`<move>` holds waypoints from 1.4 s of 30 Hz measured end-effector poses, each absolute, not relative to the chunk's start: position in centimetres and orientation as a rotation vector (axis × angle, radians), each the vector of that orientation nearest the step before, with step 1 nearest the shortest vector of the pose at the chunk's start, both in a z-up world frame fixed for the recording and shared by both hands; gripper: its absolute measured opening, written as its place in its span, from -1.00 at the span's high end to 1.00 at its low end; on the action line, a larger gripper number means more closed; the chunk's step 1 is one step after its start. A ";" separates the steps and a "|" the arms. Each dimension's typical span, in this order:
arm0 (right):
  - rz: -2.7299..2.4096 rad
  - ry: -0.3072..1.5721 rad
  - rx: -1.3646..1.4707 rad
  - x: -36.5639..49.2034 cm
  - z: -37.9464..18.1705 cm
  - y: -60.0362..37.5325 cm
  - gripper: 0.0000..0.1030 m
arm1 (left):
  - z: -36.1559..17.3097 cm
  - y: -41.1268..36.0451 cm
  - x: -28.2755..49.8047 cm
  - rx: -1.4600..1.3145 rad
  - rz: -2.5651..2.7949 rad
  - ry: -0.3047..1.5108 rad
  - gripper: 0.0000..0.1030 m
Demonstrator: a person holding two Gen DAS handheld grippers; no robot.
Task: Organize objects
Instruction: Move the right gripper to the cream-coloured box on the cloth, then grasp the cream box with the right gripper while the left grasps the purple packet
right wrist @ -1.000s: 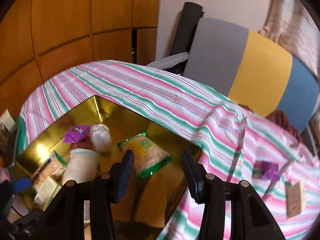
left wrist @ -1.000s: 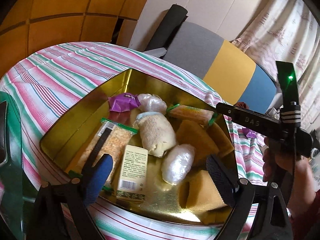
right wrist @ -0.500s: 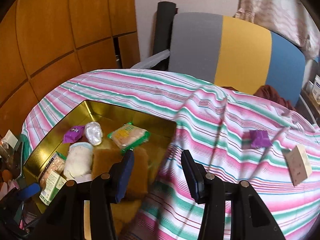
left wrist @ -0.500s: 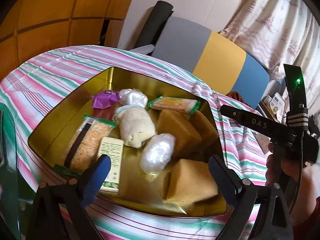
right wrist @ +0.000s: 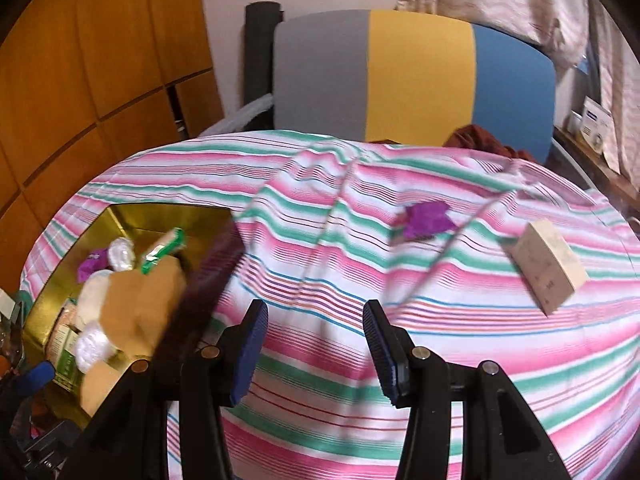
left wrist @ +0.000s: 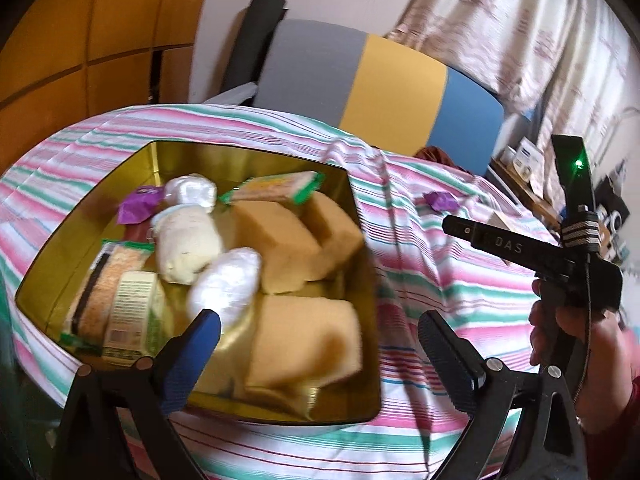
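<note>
A gold tin box [left wrist: 362, 216] sits on the striped tablecloth and holds yellow sponges [left wrist: 304, 340], wrapped white rolls [left wrist: 186, 240], snack packets [left wrist: 280, 186] and a purple wrapper [left wrist: 138, 206]. My left gripper [left wrist: 316, 350] is open and empty above the tin's near right corner. My right gripper [right wrist: 314, 346] is open and empty over bare cloth, to the right of the tin [right wrist: 132, 220]. A purple wrapper [right wrist: 426, 220] and a small beige box [right wrist: 550, 266] lie on the cloth ahead of it to the right.
A grey, yellow and blue chair back [right wrist: 416, 76] stands behind the table. Wooden panels [right wrist: 100, 60] are on the left and curtains [left wrist: 500, 28] on the right. The cloth [right wrist: 360, 400] has raised folds in the middle. The right tool's body [left wrist: 560, 256] shows in the left wrist view.
Both grippers have swung to the right. The tin has slid left in both views, and the purple wrapper and beige box now lie nearer the middle of the right wrist view.
</note>
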State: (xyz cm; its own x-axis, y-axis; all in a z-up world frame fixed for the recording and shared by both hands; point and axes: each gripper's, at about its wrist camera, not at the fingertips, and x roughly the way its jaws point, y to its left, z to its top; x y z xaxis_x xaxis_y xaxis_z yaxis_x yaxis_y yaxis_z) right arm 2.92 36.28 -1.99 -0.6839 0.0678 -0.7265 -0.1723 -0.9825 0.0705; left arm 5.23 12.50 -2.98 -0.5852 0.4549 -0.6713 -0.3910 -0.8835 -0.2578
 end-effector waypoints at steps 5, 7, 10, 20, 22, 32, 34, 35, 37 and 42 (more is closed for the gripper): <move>2.723 0.237 -1.167 4.1 -2.6 38.8 0.03 | -3.0 15.1 5.8 -1.067 2.394 -0.047 -0.95; 2.707 0.252 -1.164 4.6 -2.9 39.9 0.03 | -3.1 15.9 6.1 -1.070 2.378 -0.029 -0.95; 2.672 0.276 -1.158 5.3 -3.4 41.7 -0.06 | -3.3 17.3 6.5 -1.082 2.345 0.006 -0.96; 2.553 0.282 -1.102 8.0 -4.4 48.1 -0.22 | -3.5 22.1 7.3 -1.090 2.278 0.127 -1.00; 2.529 0.287 -1.074 8.6 -4.7 49.8 -0.32 | -3.5 22.8 7.3 -1.092 2.261 0.141 -1.00; 2.503 0.210 -0.912 7.2 -3.3 56.8 -0.49 | -3.6 26.3 7.3 -1.082 2.224 0.213 -1.00; 2.517 0.158 -0.922 5.9 -3.3 57.6 -0.49 | -3.6 26.8 7.2 -1.080 2.222 0.227 -1.00; 2.526 0.138 -0.929 5.3 -3.4 58.0 -0.49 | -3.6 27.0 7.0 -1.079 2.222 0.235 -1.00; 2.521 0.099 -0.955 4.1 -3.9 58.6 -0.49 | -3.6 27.5 6.7 -1.075 2.228 0.246 -1.00; 2.540 0.115 -1.002 2.9 -5.8 59.3 -0.49 | -3.4 28.8 4.9 -1.080 2.237 0.234 -1.00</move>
State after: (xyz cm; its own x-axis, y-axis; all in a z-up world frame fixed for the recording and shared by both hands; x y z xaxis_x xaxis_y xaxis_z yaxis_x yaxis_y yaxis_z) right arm 2.86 59.34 -5.85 -0.6598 0.3403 -0.6700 -0.3994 -0.9140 -0.0709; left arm 4.93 28.77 -3.38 -0.4614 0.4671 -0.7543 -0.6128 -0.7826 -0.1097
